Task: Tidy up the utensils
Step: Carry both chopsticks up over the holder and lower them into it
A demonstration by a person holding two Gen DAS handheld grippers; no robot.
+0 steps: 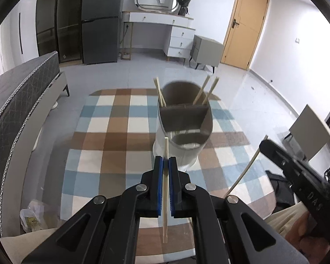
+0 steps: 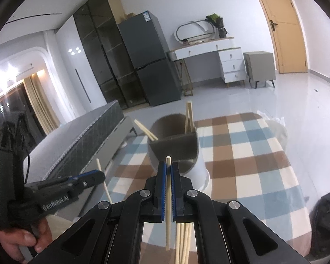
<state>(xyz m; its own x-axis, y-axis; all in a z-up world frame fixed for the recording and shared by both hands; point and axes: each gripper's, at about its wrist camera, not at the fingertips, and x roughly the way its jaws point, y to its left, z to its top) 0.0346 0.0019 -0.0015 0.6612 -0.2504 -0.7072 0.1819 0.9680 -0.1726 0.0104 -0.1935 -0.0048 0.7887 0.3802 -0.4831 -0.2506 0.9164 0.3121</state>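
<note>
A white round utensil holder (image 1: 182, 154) with a brown divided inside stands ahead of both grippers. Several wooden chopsticks (image 1: 205, 91) lean in its far compartment. My left gripper (image 1: 165, 159) is shut on one pale chopstick (image 1: 165, 189), which points at the holder's near rim. The right gripper (image 1: 265, 145) comes in from the right, with its own chopstick (image 1: 246, 169) hanging below it. In the right wrist view my right gripper (image 2: 168, 165) is shut on a chopstick (image 2: 168, 198) just short of the holder (image 2: 195, 171). The left gripper (image 2: 100, 173) sits lower left. Loose chopsticks (image 2: 183, 242) lie below.
A checked rug (image 1: 110, 132) covers the floor under the holder. A grey bed (image 1: 22, 110) runs along the left. A plastic bag (image 1: 33, 217) lies lower left, a chair (image 1: 310, 127) stands right, and a black bag (image 2: 327, 220) is lower right.
</note>
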